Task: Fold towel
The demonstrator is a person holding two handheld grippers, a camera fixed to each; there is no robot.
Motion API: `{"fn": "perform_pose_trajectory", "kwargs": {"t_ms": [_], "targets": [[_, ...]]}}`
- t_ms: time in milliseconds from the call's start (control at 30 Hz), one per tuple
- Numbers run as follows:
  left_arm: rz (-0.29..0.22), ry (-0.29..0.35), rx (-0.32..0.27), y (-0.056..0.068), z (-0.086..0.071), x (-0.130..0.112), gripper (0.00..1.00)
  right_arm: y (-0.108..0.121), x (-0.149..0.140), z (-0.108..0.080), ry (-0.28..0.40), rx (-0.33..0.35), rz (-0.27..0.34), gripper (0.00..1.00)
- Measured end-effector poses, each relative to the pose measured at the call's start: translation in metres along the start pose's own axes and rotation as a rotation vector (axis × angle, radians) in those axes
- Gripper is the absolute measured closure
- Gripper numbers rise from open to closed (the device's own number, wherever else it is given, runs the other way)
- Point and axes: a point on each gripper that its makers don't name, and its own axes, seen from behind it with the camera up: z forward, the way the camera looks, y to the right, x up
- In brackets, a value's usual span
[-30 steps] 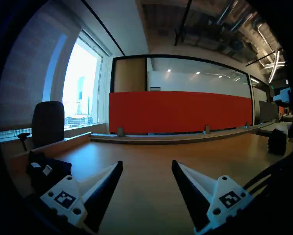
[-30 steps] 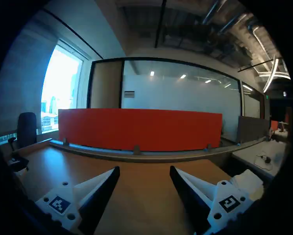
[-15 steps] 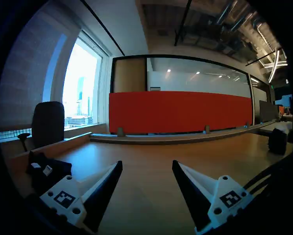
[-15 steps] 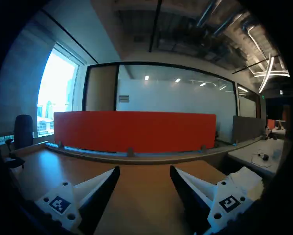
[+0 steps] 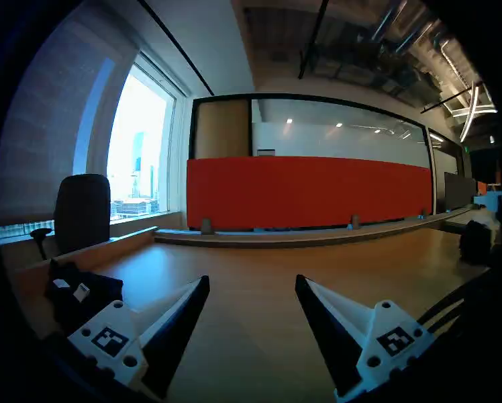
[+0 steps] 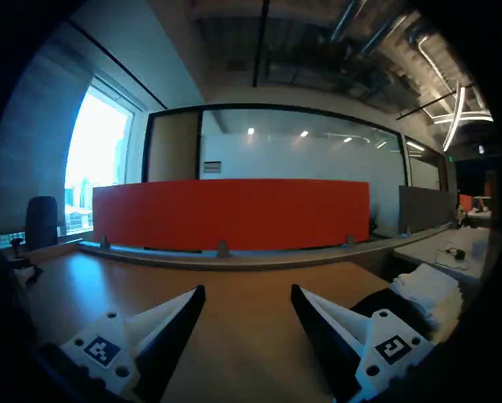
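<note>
Tongs state: left tongs (image 5: 251, 280) and right tongs (image 6: 247, 288) both wide, empty, low over bench (image 5: 264, 258), facing red divider (image 5: 308, 193). White towel stack (image 6: 429, 290) right of red divider, well short of it. Judgement: approach stack low, pinch single top layer at corner, not whole pile

We look low and level across the wooden desk (image 5: 251, 269) in the left and right gripper views. Both face the far red partition (image 5: 305, 191).

An open-plan office is shown: a long wooden desk (image 5: 264, 265) is bounded by a red partition screen (image 5: 308, 191), a swivel chair (image 5: 82, 211) is set beside a large window (image 5: 140, 161), and a glass-walled room (image 6: 298, 154) is seen under exposed ceiling pipes (image 6: 358, 33).
</note>
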Motion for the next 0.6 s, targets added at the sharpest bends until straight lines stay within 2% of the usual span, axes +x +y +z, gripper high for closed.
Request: {"fn": "perform_pose_trajectory", "kwargs": {"t_ms": [300, 600], "targets": [[0.0, 0.0, 0.0, 0.0, 0.0, 0.0, 0.03, 0.0, -0.032, 0.002, -0.004, 0.015, 0.007, 0.02], [0.0, 0.0, 0.0, 0.0, 0.0, 0.0, 0.03, 0.0, -0.047, 0.004, 0.001, 0.035, 0.009, 0.01]]}}
